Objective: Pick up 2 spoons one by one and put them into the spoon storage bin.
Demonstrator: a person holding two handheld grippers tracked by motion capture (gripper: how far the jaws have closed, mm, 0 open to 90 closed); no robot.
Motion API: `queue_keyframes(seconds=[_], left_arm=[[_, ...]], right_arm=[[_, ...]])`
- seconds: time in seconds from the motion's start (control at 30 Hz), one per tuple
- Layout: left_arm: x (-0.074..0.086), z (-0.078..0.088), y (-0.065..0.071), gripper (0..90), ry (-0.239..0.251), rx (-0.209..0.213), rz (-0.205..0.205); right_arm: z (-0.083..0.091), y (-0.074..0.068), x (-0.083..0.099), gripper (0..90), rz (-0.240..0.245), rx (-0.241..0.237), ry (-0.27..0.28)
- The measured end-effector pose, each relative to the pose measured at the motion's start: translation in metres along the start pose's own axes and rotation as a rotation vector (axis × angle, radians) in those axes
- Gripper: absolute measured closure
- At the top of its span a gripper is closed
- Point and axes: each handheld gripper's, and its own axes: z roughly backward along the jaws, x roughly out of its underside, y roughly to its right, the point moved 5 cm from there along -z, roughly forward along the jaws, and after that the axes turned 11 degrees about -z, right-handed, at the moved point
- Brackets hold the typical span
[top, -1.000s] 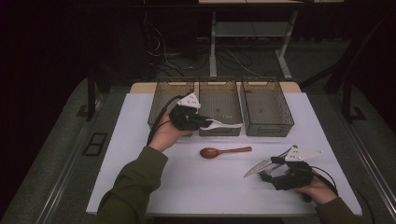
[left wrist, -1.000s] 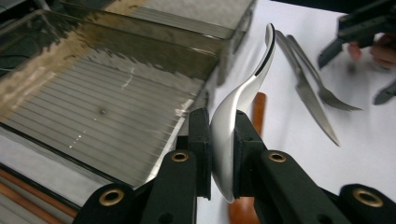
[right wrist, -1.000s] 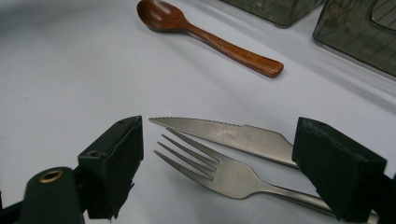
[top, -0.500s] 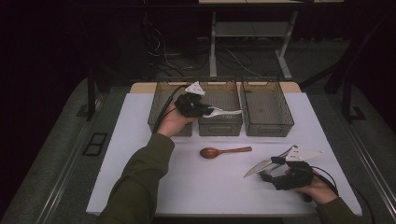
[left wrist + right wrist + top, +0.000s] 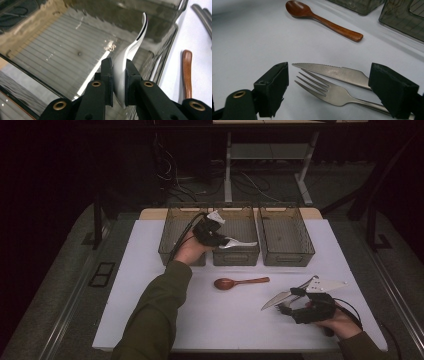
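Left bin (image 5: 176,236): a smoky see-through tray, just left of my left claw; my hand rests at its near right corner.
Left claw (image 5: 220,240): my jaws are clamped on a white spoon, pads pressing flat on both of its sides. In the left gripper view (image 5: 117,82) the claw hangs over a bin's ribbed floor.
White spoon (image 5: 126,53): pinched at its wide end, the slim curved handle running on past my jaw tips. In the high view (image 5: 240,242) it sticks out to the right of the claw, level, over the middle bin.
Middle bin (image 5: 240,255): right under and beyond my left claw.
Wooden spoon (image 5: 240,282): flat on the white table (image 5: 150,290), between my two claws, bowl to the left, touching neither.
Knife (image 5: 337,72): flat on the table between my right jaws, serrated edge away from me.
Fork (image 5: 324,90): just beside the knife, nearer me, tines to the left.
Right claw (image 5: 327,90): jaws wide apart, one either side of the knife and fork, pads clear of both.
Right bin (image 5: 286,237): well beyond my right claw.
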Motion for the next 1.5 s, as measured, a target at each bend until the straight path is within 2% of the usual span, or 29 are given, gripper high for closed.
queue_keyframes(seconds=[0.13, 0.2, 0.23, 0.33, 0.4, 0.43, 0.53, 0.57, 0.63, 0.87, 1.1, 1.3, 1.5], left_arm=[[0.003, -0.002, 0.0, 79.9, -0.037, 0.019, -0.014], [0.002, -0.003, 0.001, 79.2, -0.03, 0.023, -0.009], [0.001, -0.004, 0.002, 76.6, -0.012, 0.025, 0.01], [0.0, -0.003, 0.002, 69.3, -0.001, 0.022, 0.008], [-0.003, -0.002, 0.001, 66.9, 0.029, 0.012, 0.017], [-0.003, 0.0, 0.001, 65.7, 0.021, 0.019, 0.01], [-0.005, 0.002, 0.001, 61.0, 0.055, 0.016, 0.036], [-0.005, 0.004, 0.0, 59.9, 0.058, 0.02, 0.03], [-0.007, 0.007, 0.0, 56.8, 0.087, 0.023, 0.05], [-0.012, 0.023, 0.003, 48.8, 0.142, 0.048, 0.064], [-0.017, 0.042, 0.014, 42.8, 0.199, 0.065, 0.049], [-0.016, 0.054, 0.025, 38.3, 0.205, 0.059, 0.017], [-0.007, 0.062, 0.035, 34.3, 0.219, 0.061, 0.014]], right_arm=[[0.0, 0.0, 0.0, 16.2, 0.002, 0.0, -0.002], [0.0, 0.0, 0.0, 16.2, 0.003, 0.001, -0.001], [0.0, 0.0, 0.0, 16.2, 0.003, 0.001, 0.0], [0.0, 0.0, 0.0, 16.2, 0.001, 0.001, 0.0], [0.0, 0.0, 0.0, 16.2, 0.004, 0.0, -0.001], [0.0, 0.0, 0.0, 16.2, 0.003, -0.001, -0.001], [0.0, 0.0, 0.0, 16.2, 0.002, -0.001, -0.001], [0.0, 0.0, 0.0, 16.2, 0.002, 0.0, 0.0], [0.0, 0.0, 0.0, 16.2, 0.002, 0.001, 0.0], [0.0, 0.0, 0.0, 16.2, 0.002, 0.001, 0.0], [-0.001, 0.0, 0.0, 16.2, 0.003, 0.001, -0.003], [0.0, -0.001, 0.0, 16.2, 0.004, 0.001, -0.002], [-0.001, -0.001, 0.0, 16.2, 0.003, 0.002, -0.004]])
